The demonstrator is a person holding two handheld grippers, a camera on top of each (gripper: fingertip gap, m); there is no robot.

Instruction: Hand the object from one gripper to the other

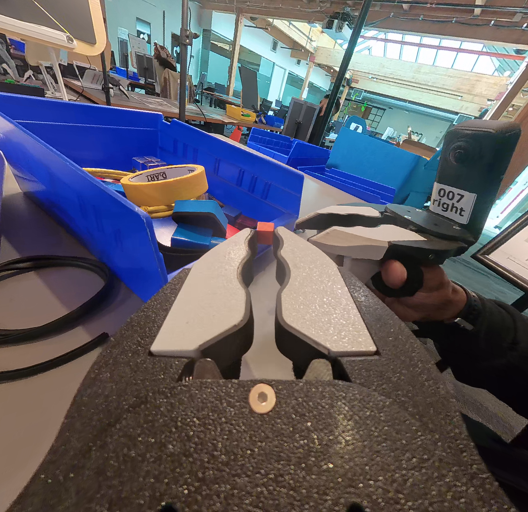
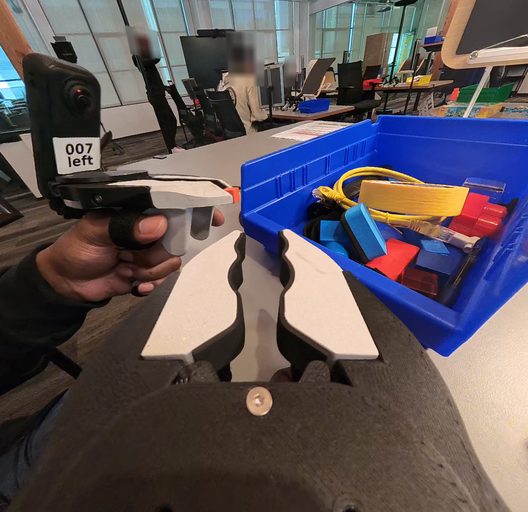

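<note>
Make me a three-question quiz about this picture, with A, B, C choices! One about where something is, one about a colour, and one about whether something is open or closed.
1. Where is the roll of yellow tape?
A. On the floor
B. Inside the blue bin
C. Between the fingers of a hand-held gripper

2. What colour is the small cube that the left hand-held gripper holds?
A. Orange
B. Green
C. White

3. How is the right hand-held gripper?
A. Shut on the cube
B. Shut on the tape
C. Open, holding nothing

Answers:
1 B, the tape lies on top of the yellow cable and blocks in the bin.
2 A, the cube pinched at the fingertips is orange in both views.
3 C, the right wrist view shows a bare gap between its fingers.
</note>
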